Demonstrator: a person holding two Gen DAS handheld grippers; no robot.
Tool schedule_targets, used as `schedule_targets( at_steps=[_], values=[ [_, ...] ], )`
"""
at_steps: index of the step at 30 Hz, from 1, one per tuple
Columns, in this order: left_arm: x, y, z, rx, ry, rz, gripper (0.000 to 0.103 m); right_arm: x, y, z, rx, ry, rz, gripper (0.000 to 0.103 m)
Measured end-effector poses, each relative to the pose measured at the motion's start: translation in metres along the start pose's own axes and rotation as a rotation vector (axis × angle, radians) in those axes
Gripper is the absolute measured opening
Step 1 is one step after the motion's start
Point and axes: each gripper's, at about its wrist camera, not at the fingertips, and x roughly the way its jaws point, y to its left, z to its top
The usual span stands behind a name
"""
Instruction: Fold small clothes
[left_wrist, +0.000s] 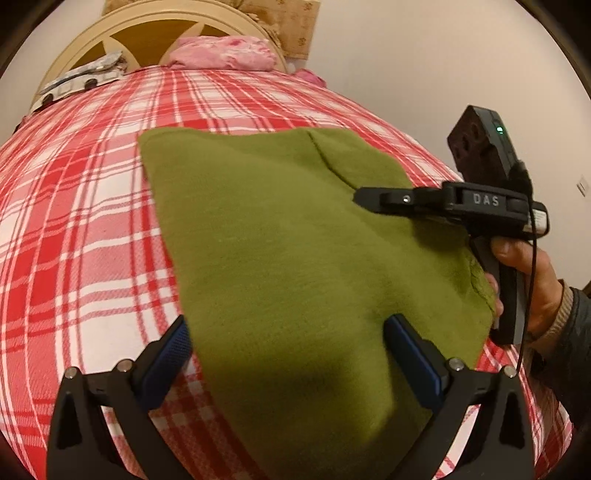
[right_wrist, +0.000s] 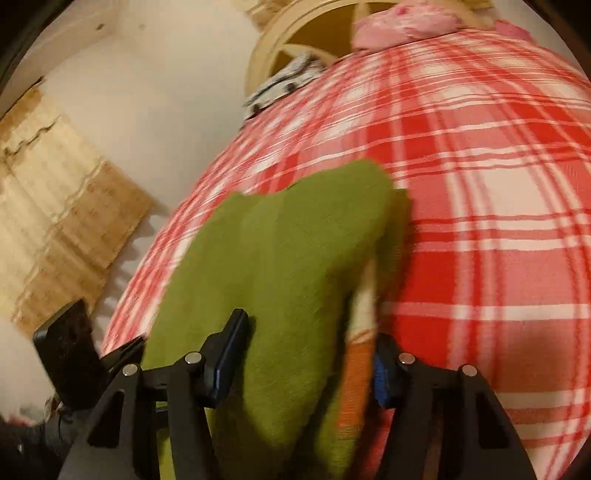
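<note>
Left gripper (left_wrist: 286, 347): I am seeing its blue-padded jaws standing wide apart, the left pad (left_wrist: 168, 354) sitting out over the bed cover and the right pad (left_wrist: 413, 354) lying on the cloth; nothing is being pinched.
Right gripper (right_wrist: 310, 369): its jaws are standing part-way apart with a fold of the cloth running up between them; the picture is blurring, so I cannot tell whether the pads are pressing on it.
Right hand (left_wrist: 532, 273): it is gripping the handle of the right gripper at the cloth's right edge, as the left wrist view is showing.
Green garment (left_wrist: 295, 236): it is lying spread on the bed, its near end reaching between the left gripper's jaws, its far edge pointing toward the headboard.
Orange and white edge (right_wrist: 360, 354): it is showing beside the green cloth, just by the right gripper's right pad.
Bed cover (left_wrist: 81, 206): red and white check, lying under the garment.
Headboard (left_wrist: 155, 26): cream, standing at the far end, with a pink pillow (left_wrist: 221, 53) in front of it.
</note>
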Motion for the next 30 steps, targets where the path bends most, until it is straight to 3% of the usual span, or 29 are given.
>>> schedule_targets(
  at_steps=[2,9,15,23,27,30],
  values=[
    [0.0,0.003,0.001,-0.014,0.002,-0.023,0.103,-0.001,-0.01,0.002,0.051,-0.008,0.027,0.046],
    [-0.002,-0.002,0.0,0.012,-0.007,-0.019,0.096,-0.003,-0.018,-0.001,0.088,-0.021,0.067,0.044],
    [-0.009,-0.019,-0.001,0.084,-0.038,0.038,0.082,0.001,-0.013,0.0,0.06,-0.011,0.023,0.043],
    [-0.011,-0.019,-0.001,0.061,-0.023,0.034,0.07,0.002,-0.006,-0.001,0.041,-0.015,-0.052,0.043],
    [-0.017,-0.023,0.0,0.069,-0.028,0.037,0.053,0.0,-0.001,-0.003,0.028,-0.022,-0.08,0.042],
    [-0.023,-0.023,0.0,0.066,-0.03,0.032,0.047,-0.008,0.011,-0.005,0.002,-0.043,-0.082,0.039]
  ],
)
